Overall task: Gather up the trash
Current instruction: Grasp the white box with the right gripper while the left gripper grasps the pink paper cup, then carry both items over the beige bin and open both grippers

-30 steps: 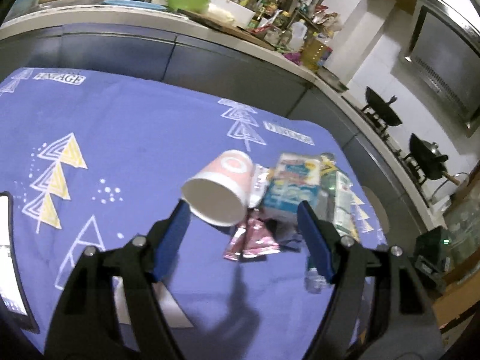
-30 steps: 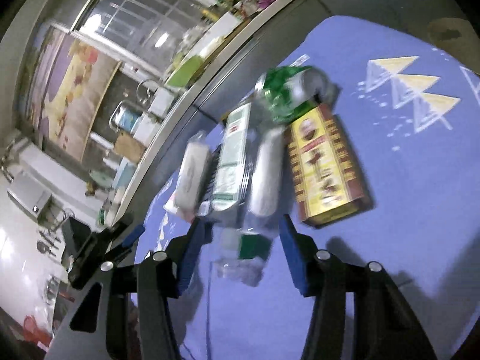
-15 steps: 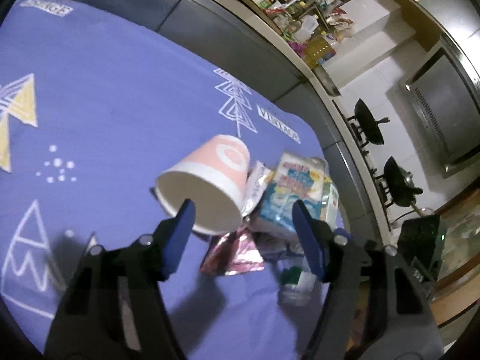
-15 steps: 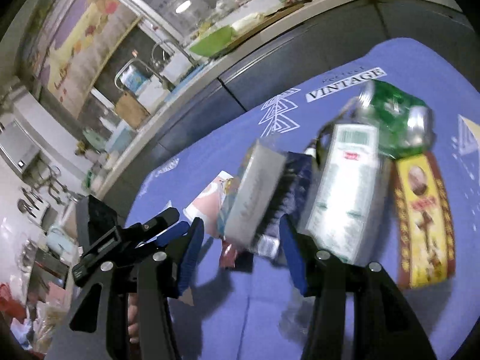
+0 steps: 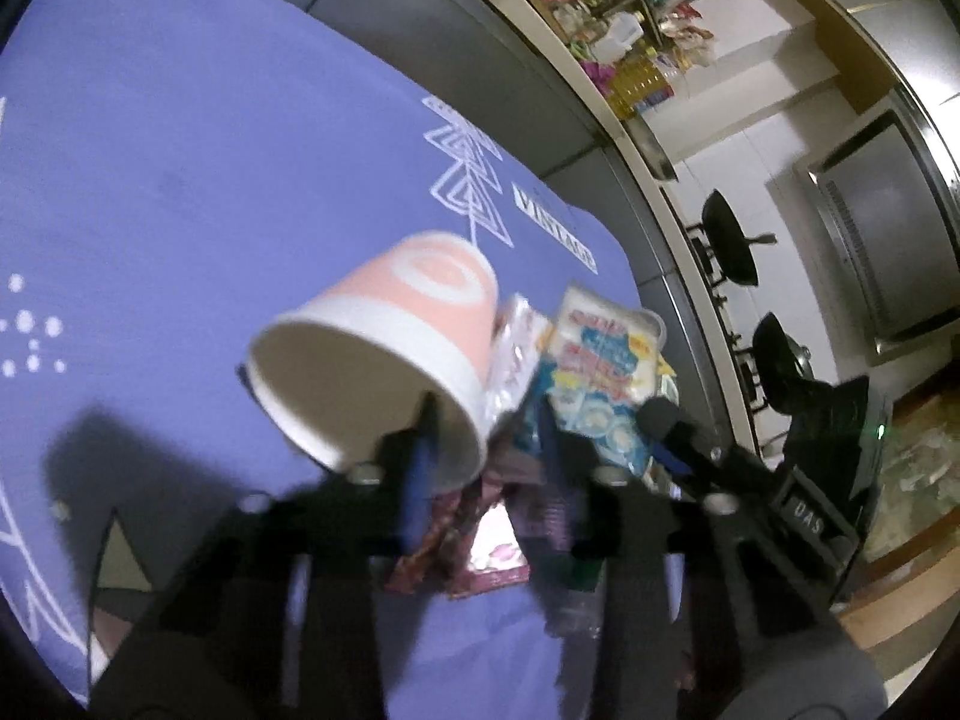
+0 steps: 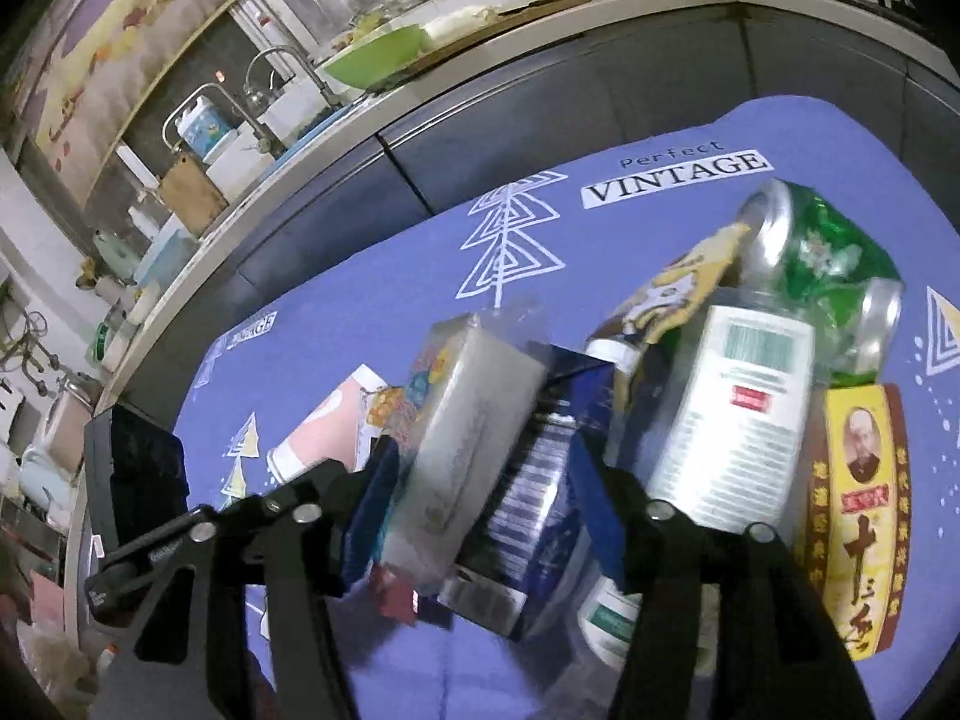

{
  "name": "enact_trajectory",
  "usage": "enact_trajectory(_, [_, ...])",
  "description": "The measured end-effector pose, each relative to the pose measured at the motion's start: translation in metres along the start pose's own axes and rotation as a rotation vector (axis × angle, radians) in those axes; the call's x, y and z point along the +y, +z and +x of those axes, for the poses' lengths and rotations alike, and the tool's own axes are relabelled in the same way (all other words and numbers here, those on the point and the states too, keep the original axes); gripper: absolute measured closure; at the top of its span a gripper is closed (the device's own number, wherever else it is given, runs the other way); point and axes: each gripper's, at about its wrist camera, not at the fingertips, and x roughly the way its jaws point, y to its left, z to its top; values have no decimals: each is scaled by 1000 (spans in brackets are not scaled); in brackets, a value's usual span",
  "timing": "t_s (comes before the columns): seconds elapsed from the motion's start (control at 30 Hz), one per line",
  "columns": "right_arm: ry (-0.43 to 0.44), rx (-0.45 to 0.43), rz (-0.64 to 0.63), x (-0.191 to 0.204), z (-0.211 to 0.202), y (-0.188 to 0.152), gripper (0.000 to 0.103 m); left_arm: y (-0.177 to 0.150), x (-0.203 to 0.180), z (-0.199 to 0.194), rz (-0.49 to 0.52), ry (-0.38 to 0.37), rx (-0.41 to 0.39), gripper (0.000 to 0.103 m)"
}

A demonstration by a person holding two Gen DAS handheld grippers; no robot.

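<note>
We had the trash bunched in one heap near the far right corner of the tabletop (image 5: 180,180), none of it yet carried off. Our left claw (image 5: 486,450) had narrowed to a small gap over the rim of the paper cup (image 5: 384,348), one finger seemingly inside it; whether it truly gripped we could not tell. Our right claw (image 6: 480,480) stood partly open, straddling the tissue pack (image 6: 462,444) and the blue box (image 6: 540,504). The green can (image 6: 828,276), white bottle (image 6: 738,414) and yellow box (image 6: 858,510) remained.
</note>
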Motion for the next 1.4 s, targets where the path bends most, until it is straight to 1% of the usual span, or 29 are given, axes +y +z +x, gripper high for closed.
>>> enact_trajectory(0.03, [5, 1, -6, 3, 2, 0, 42, -1, 1, 3, -1, -9, 15, 92])
enact_trajectory(0.1, [30, 5, -19, 10, 3, -2, 41, -2, 2, 6, -2, -30, 31, 93])
enact_trajectory(0.2, [87, 32, -45, 19, 7, -9, 41, -3, 1, 3, 12, -40, 36, 95])
enact_trajectory(0.23, [98, 37, -46, 22, 7, -10, 41, -5, -1, 0, 17, -53, 38, 97])
enact_trajectory(0.3, [107, 39, -45, 25, 7, -12, 41, -9, -4, -6, 32, -58, 29, 97])
enact_trajectory(0.37, [120, 18, -47, 24, 1, -9, 41, -12, -5, -12, 41, -51, 15, 97])
enact_trajectory(0.47, [142, 24, -52, 23, -2, -4, 41, -14, -3, -24, 33, -62, 4, 97])
enact_trajectory(0.5, [151, 28, -60, 23, -3, -4, 45, -14, -3, -27, 34, -61, -3, 97])
enact_trajectory(0.53, [151, 33, -70, 23, -4, -5, 57, -15, -4, -32, 39, -57, -14, 97])
enact_trajectory(0.6, [154, 56, -80, 23, -2, -8, 73, -16, -6, -40, 53, -47, -30, 97])
enact_trajectory(0.63, [164, 51, -72, 21, -4, -10, 76, -16, -7, -43, 55, -45, -37, 97])
enact_trajectory(0.77, [201, -23, -53, 17, -30, -13, 77, -14, -13, -66, 58, -62, -94, 97])
enact_trajectory(0.87, [248, -122, -16, 5, -65, -12, 77, -12, -25, -82, 78, -88, -143, 97])
enact_trajectory(0.97, [245, -206, 19, -16, -98, -15, 77, -11, -40, -90, 104, -128, -160, 97])
enact_trajectory(1.07, [214, -266, 63, -46, -121, -19, 77, -13, -59, -87, 128, -180, -137, 97])
enact_trajectory(1.2, [176, -329, 169, -99, -150, -31, 77, -19, -94, -69, 189, -208, -89, 97])
enact_trajectory(1.4, [132, -410, 267, -160, -183, -52, 77, -31, -154, -18, 267, -253, 29, 97])
